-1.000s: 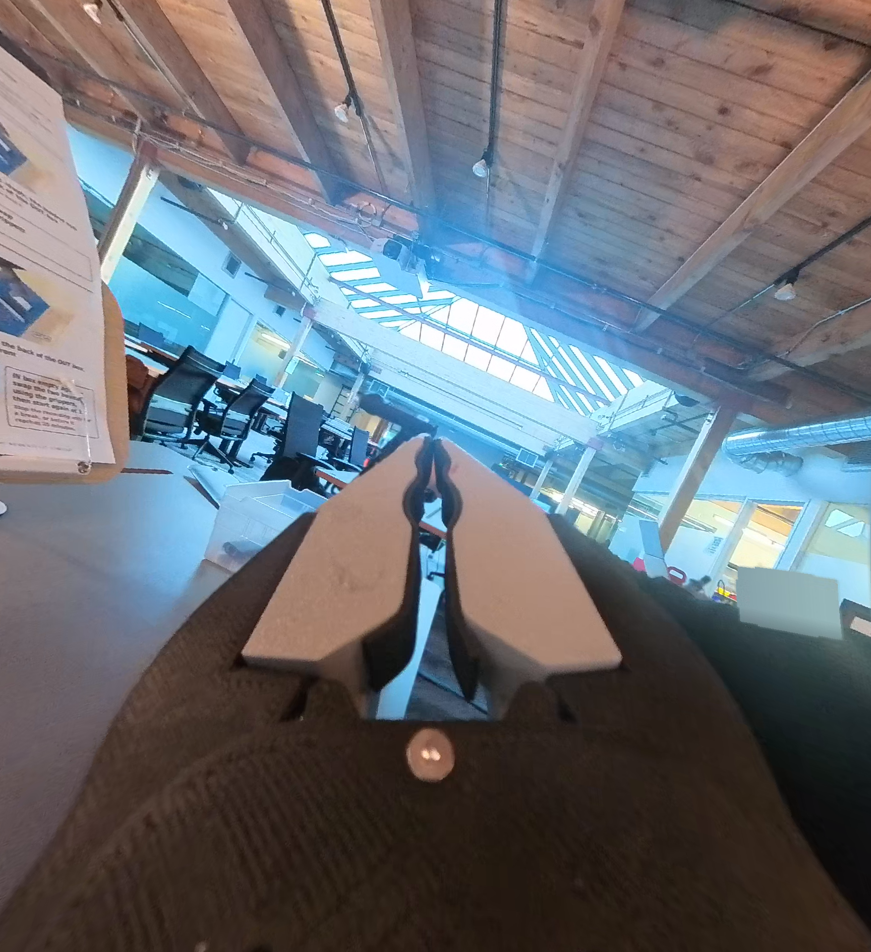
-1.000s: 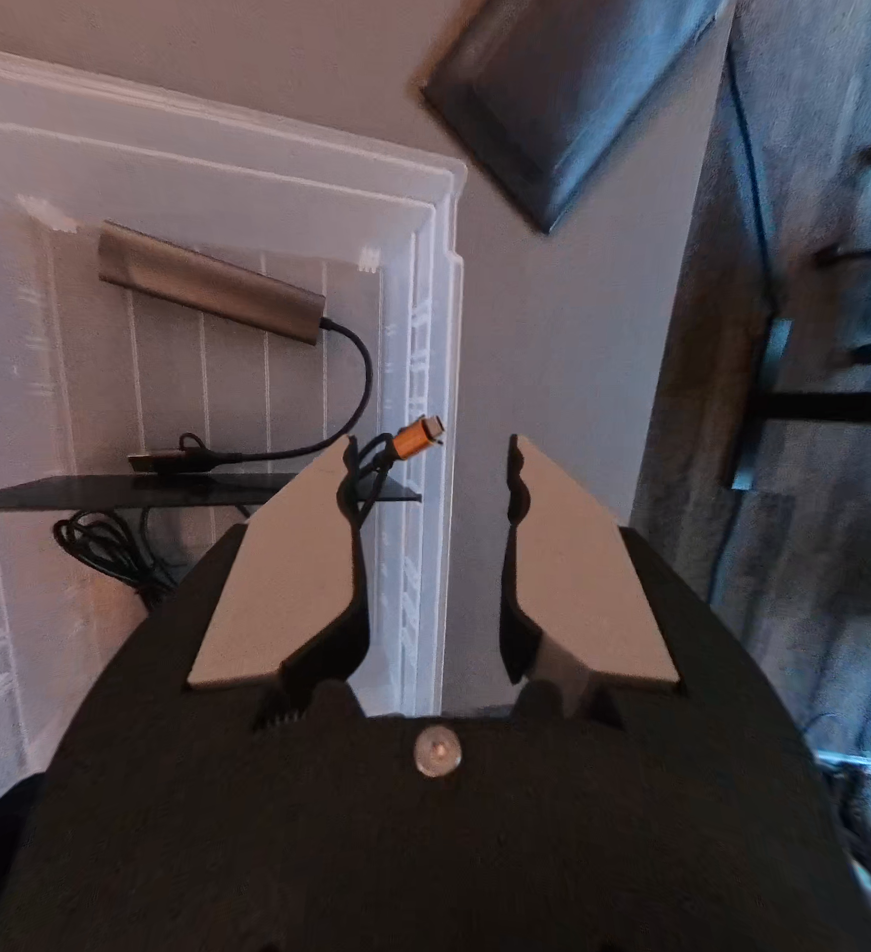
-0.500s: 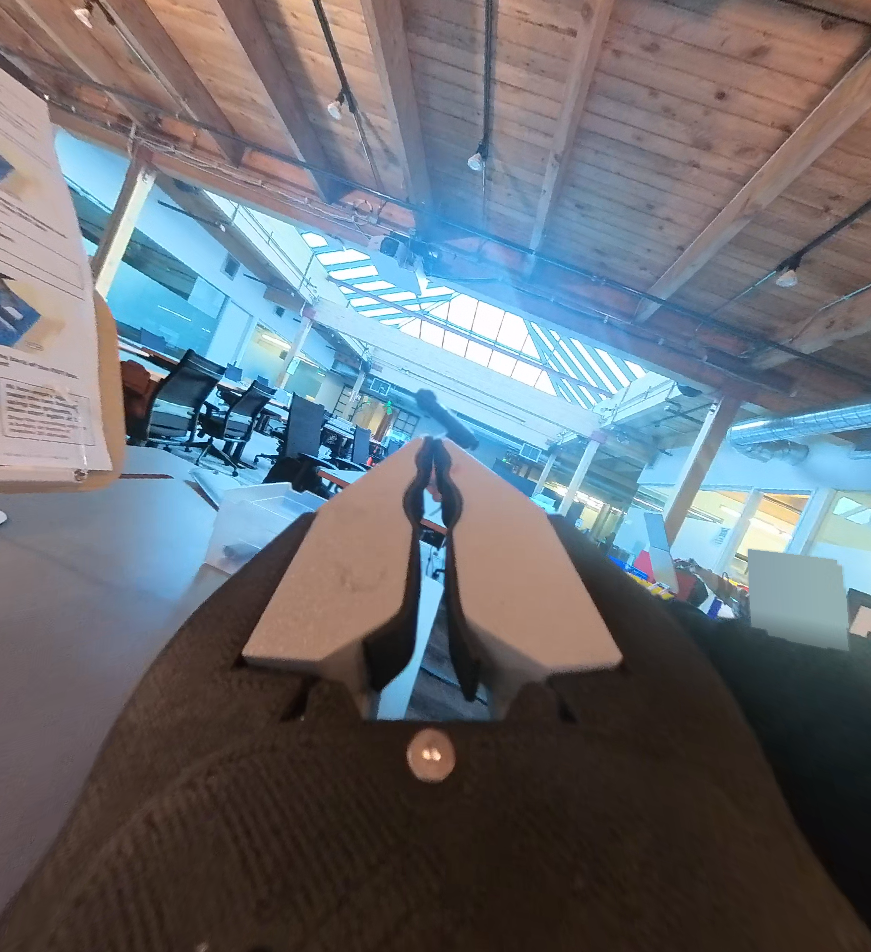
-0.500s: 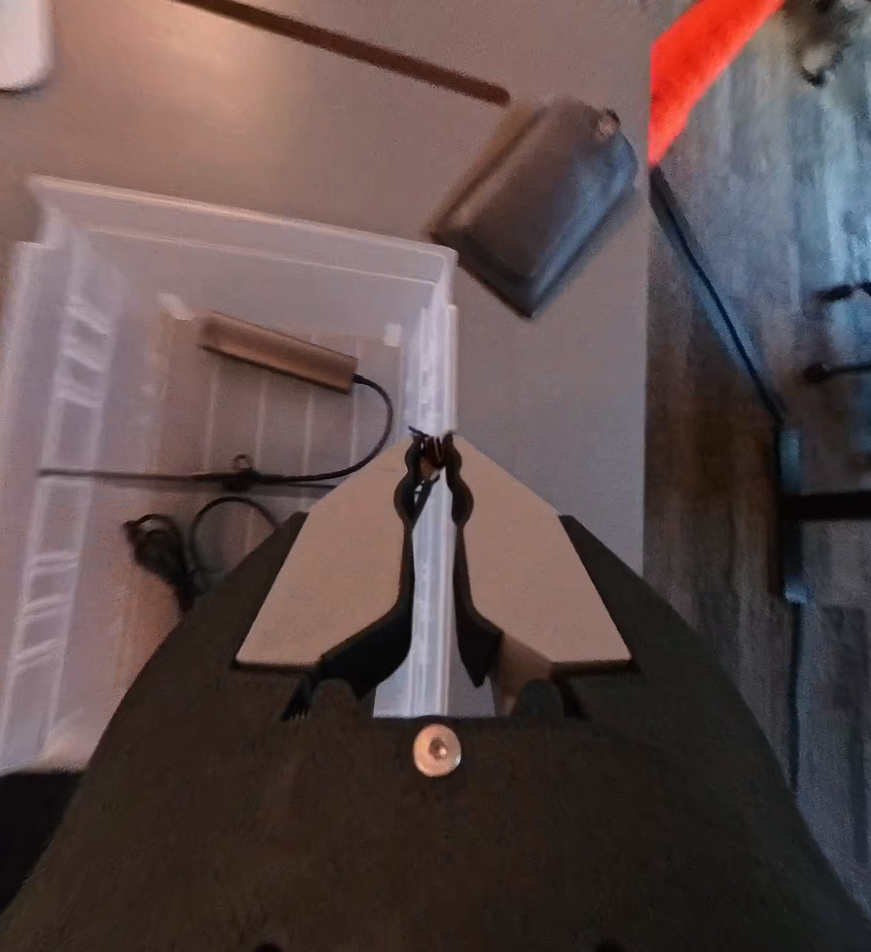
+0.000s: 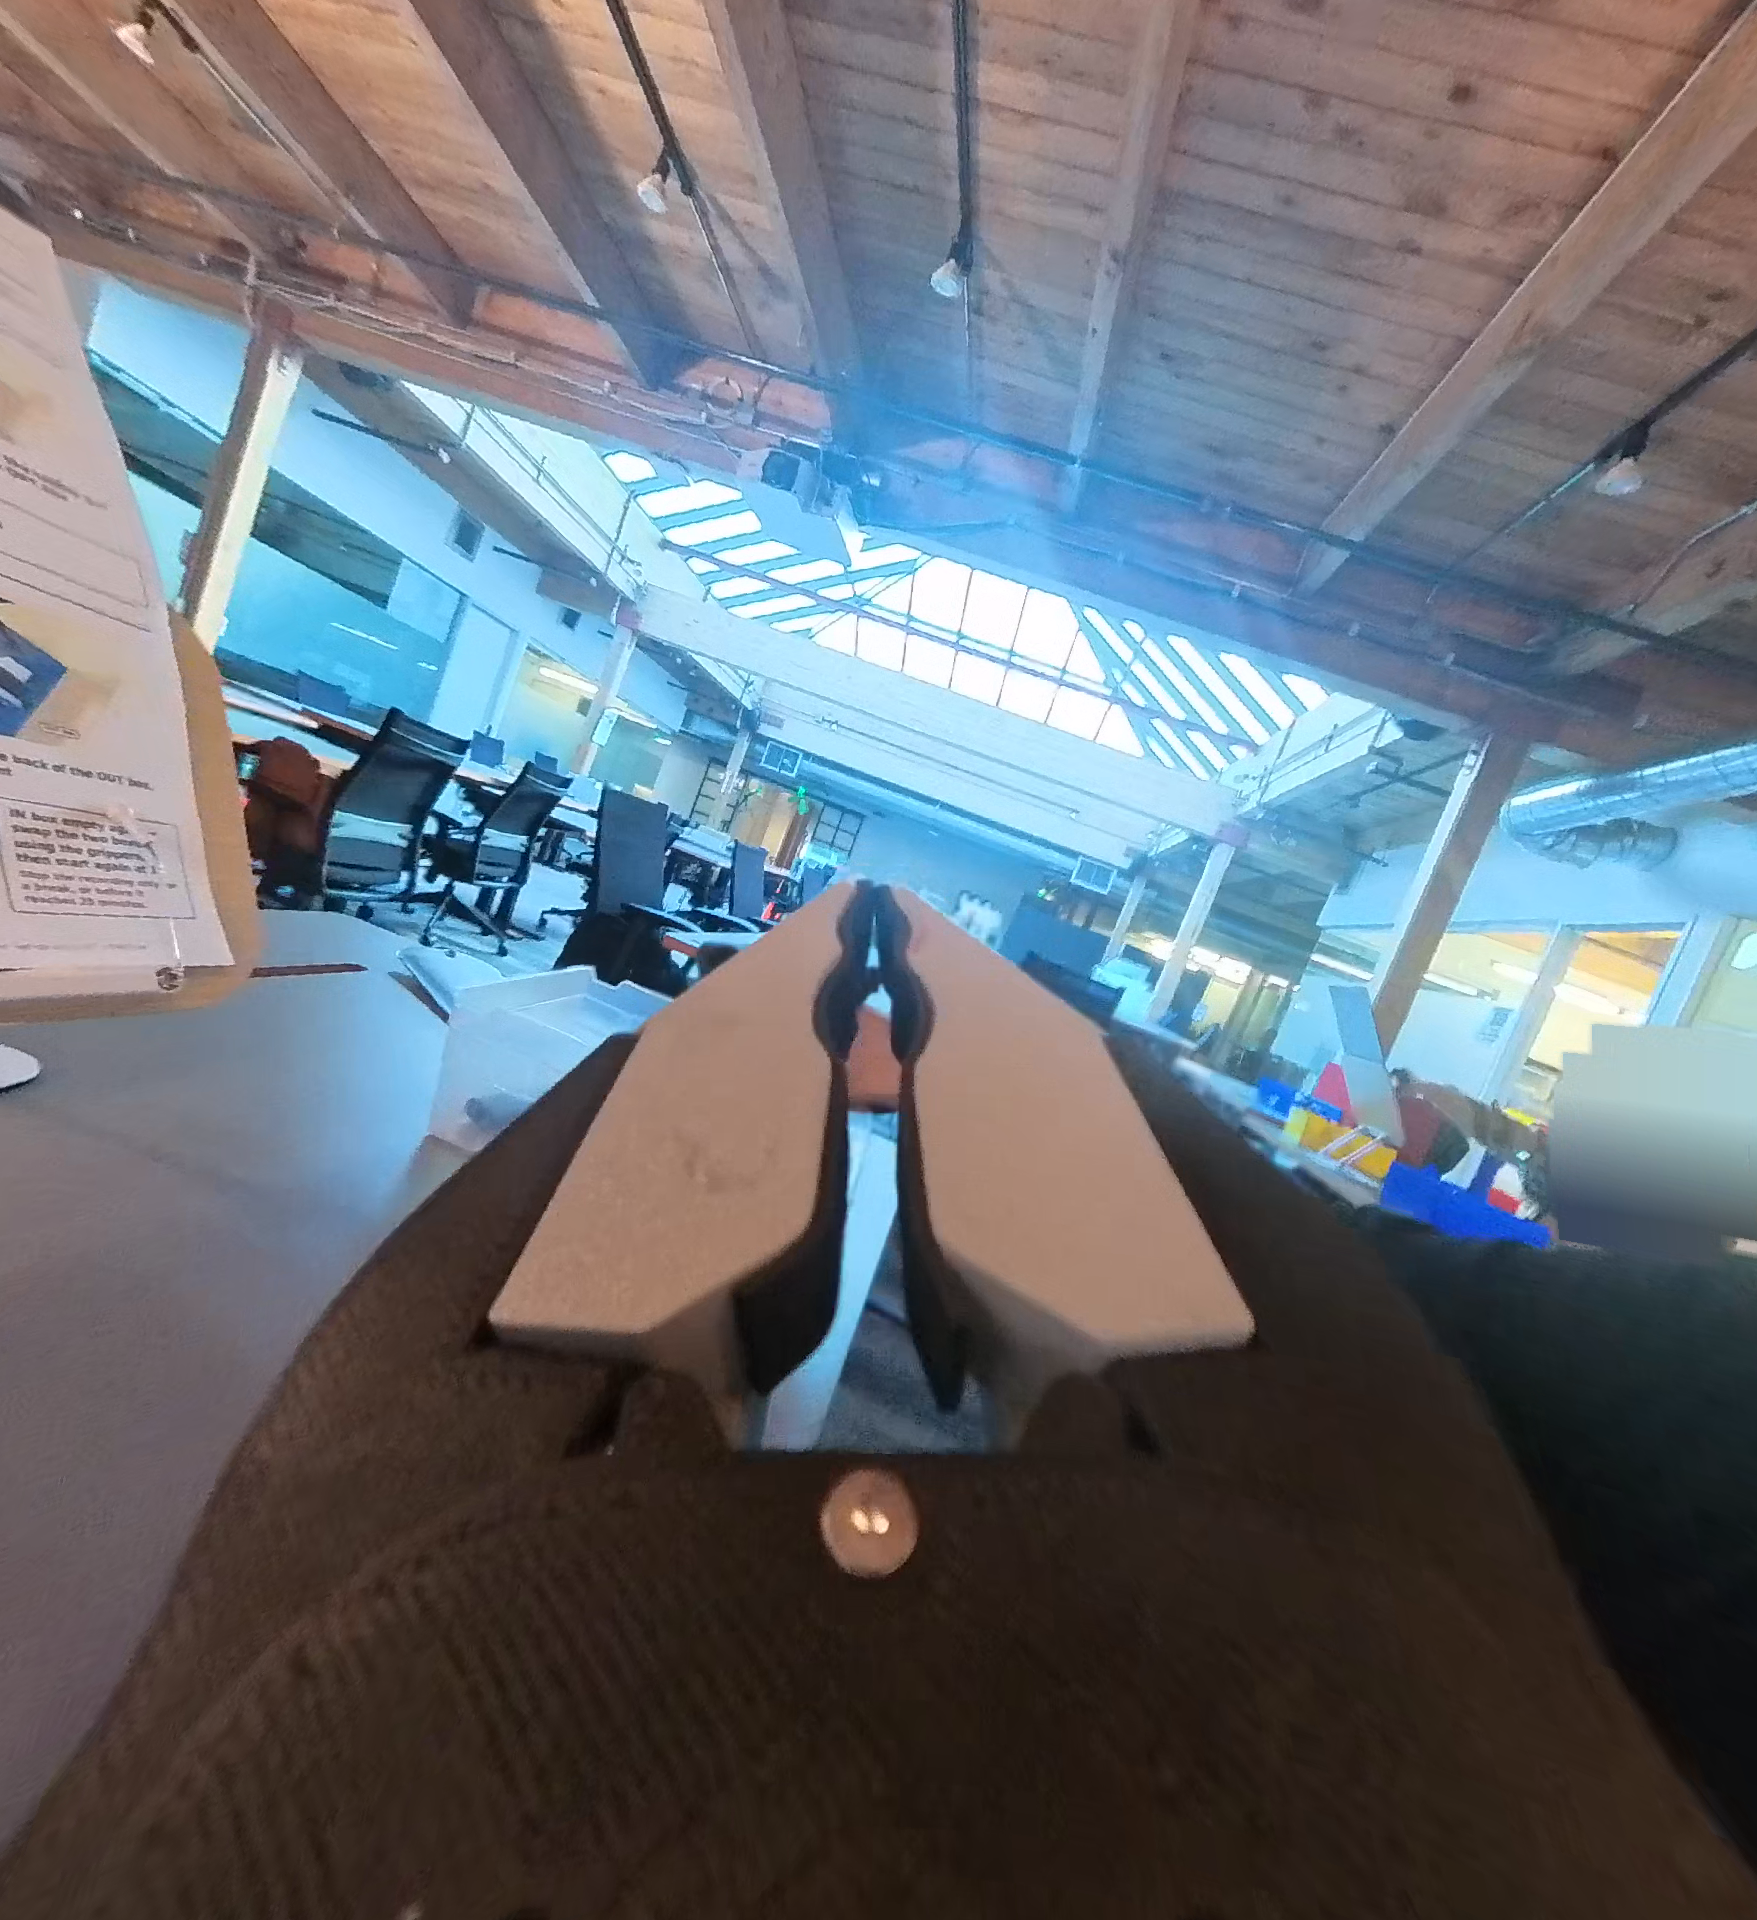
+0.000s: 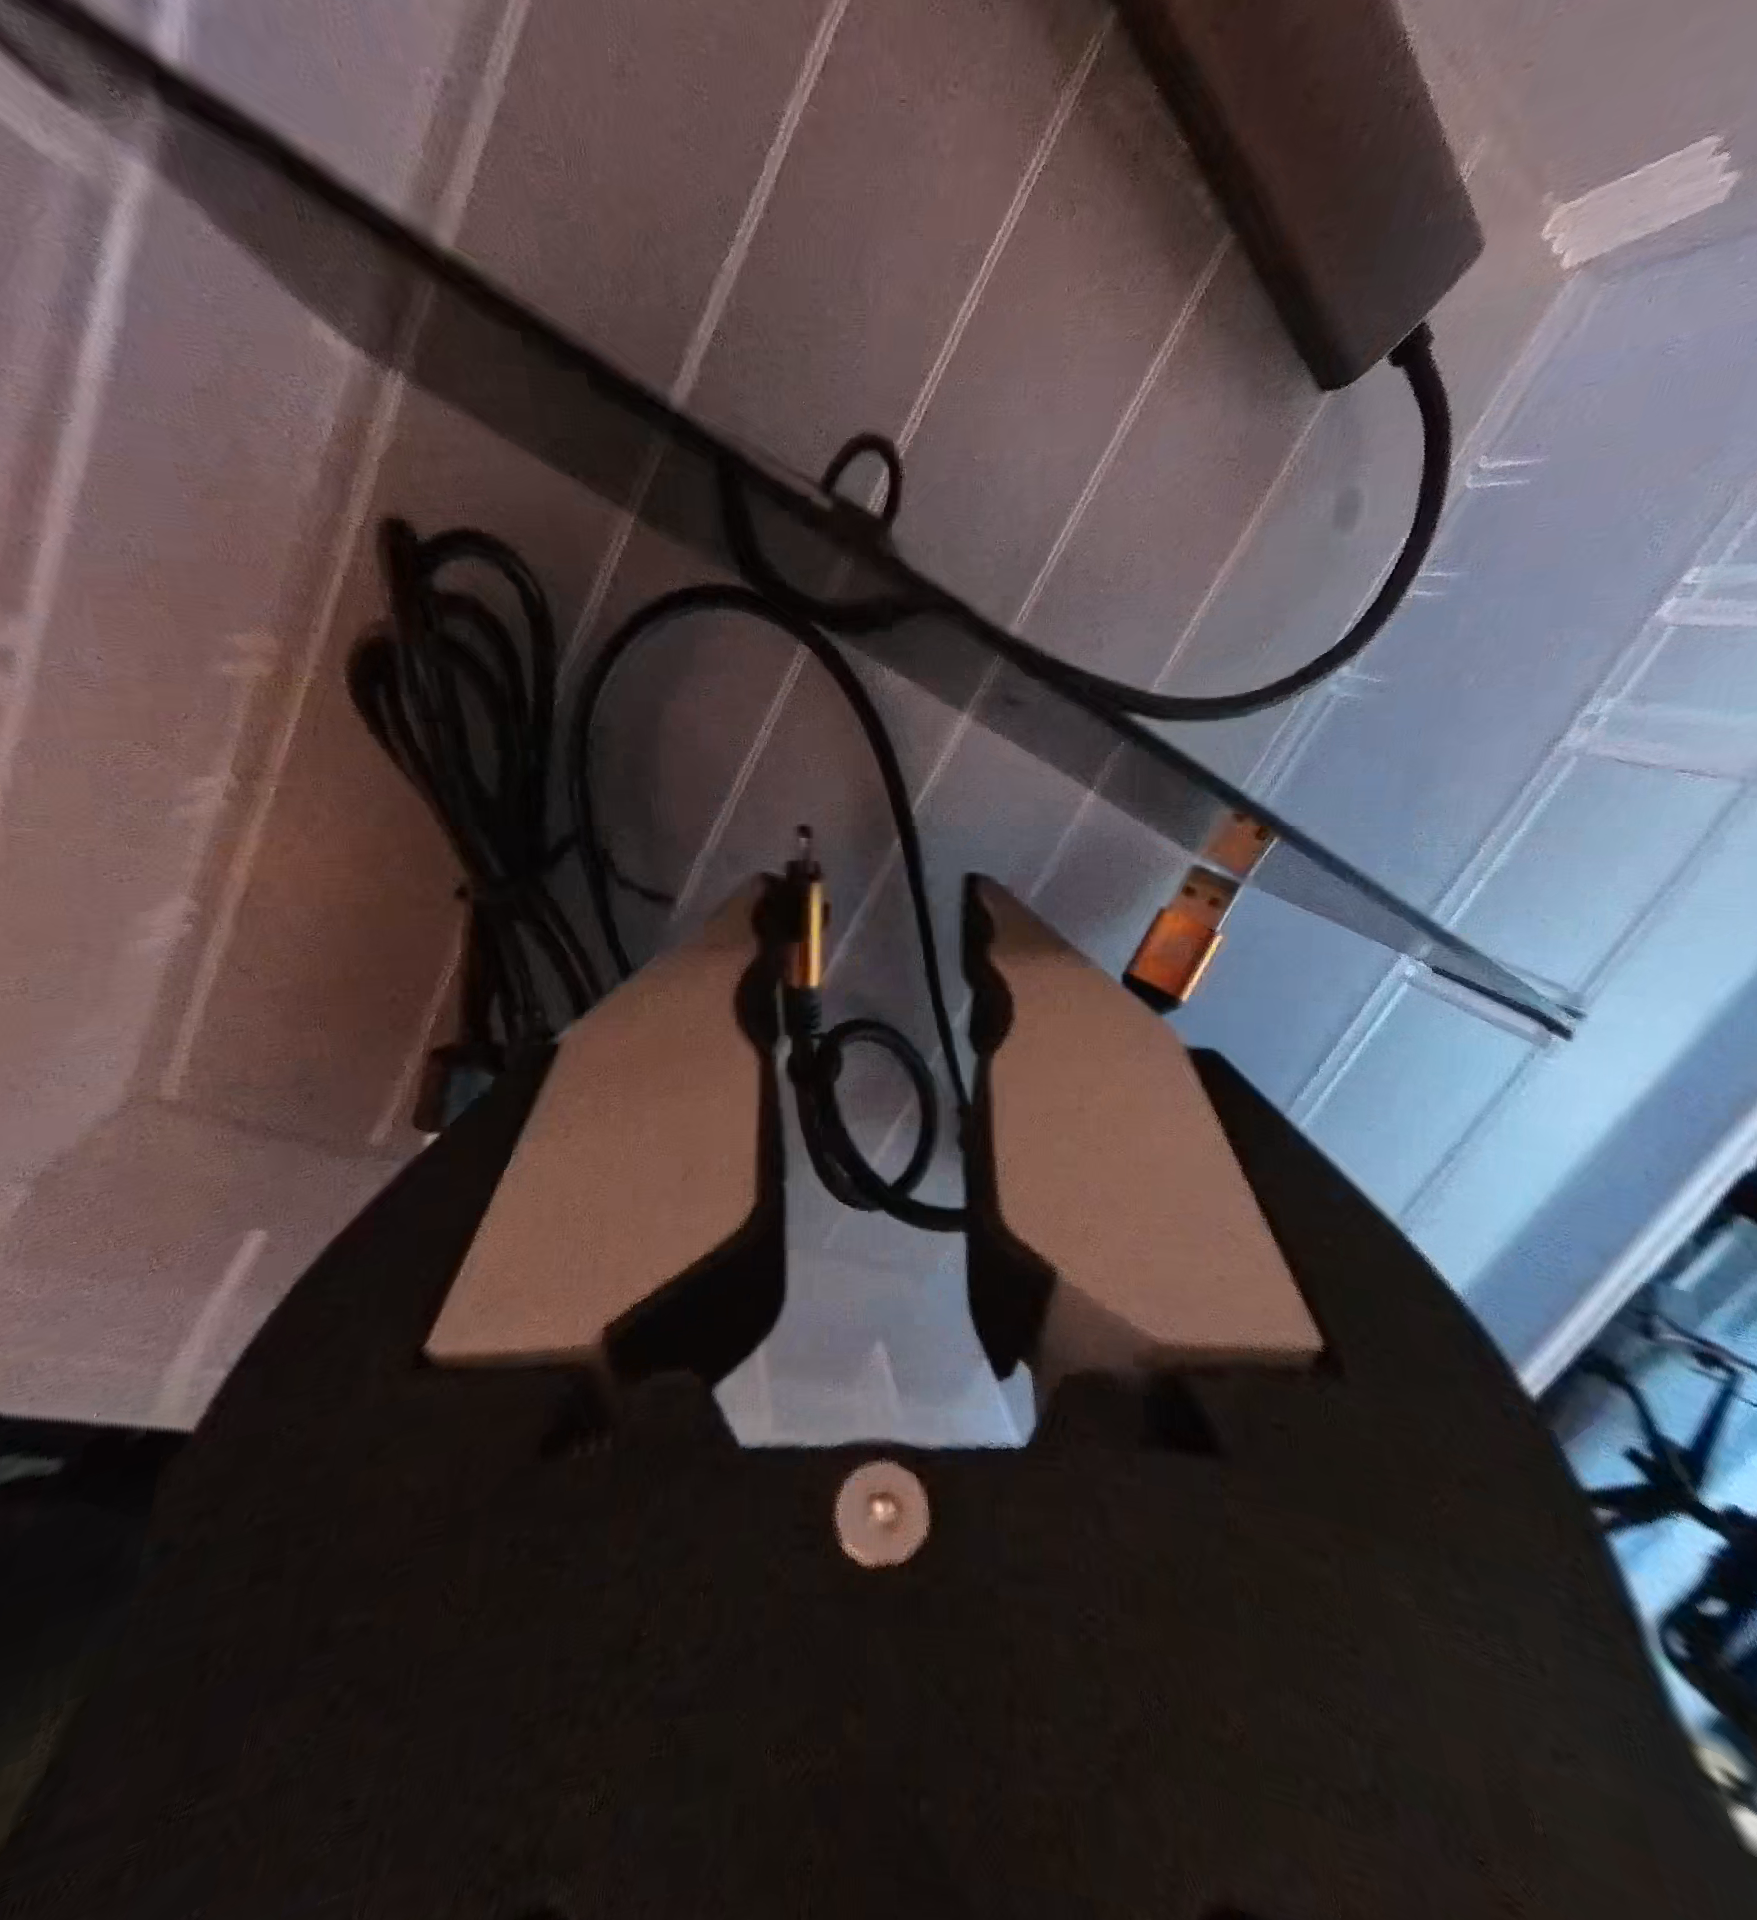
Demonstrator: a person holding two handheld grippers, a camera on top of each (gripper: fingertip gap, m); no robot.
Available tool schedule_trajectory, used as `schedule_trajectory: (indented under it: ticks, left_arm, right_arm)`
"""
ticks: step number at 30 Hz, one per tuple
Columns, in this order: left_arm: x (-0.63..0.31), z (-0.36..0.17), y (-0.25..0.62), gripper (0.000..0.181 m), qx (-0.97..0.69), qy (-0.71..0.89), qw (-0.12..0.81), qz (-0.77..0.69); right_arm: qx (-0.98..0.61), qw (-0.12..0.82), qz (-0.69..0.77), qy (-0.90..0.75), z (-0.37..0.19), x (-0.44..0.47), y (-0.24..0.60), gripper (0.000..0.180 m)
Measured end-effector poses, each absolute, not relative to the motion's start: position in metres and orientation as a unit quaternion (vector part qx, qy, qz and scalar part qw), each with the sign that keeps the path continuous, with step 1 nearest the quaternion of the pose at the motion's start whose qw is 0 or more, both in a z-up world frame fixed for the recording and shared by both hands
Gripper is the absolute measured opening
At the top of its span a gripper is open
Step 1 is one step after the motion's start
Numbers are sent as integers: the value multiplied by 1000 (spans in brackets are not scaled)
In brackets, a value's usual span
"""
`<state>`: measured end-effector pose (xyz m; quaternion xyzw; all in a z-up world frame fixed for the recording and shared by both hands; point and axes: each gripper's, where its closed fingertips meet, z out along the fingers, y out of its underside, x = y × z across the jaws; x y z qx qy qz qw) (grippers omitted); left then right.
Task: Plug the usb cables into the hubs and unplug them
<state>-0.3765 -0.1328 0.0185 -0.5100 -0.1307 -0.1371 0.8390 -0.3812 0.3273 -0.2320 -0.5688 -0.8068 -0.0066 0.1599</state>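
Two grippers here. Left gripper (image 5: 872, 912) has its jaws pressed together on nothing, aimed up at the ceiling (image 5: 1269, 208) over the table (image 5: 126, 1247). Right gripper (image 6: 869, 899) hangs over the clear bin (image 6: 1632, 675), jaws apart, an orange plug (image 6: 804, 928) lying against the left finger, not pinched. Its cable (image 6: 874, 1122) loops between the fingers. Hub (image 6: 1310, 166) sits farther back in the bin, past a dark divider (image 6: 541, 343).

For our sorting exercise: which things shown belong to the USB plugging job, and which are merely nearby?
Job:
grey hub
orange-tipped cable
orange USB plug
right tool
clear bin

Nearby:
instruction sheet
office chairs
coiled black cable
left tool
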Motion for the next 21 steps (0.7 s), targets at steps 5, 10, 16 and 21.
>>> schedule_trajectory:
  ticks: [5, 10, 16, 21]
  left_arm:
    - [-413, 2, -177, 12, -601, -160, 782, 48]
    - [-487, -45, -296, 36, -657, -342, 573, 352]
    - [-500, -70, -315, 51, -651, -405, 555, 323]
    - [-475, -150, -274, 27, -787, -386, 446, 182]
  right_arm:
    - [-586, 290, 156, -741, -143, -403, 303, 51]
    - [-522, 392, 424, -628, -41, -399, 232, 62]
    - [-393, 272, 581, -659, -63, -392, 74, 65]
    - [-377, 250, 521, -724, -152, -435, 21, 66]
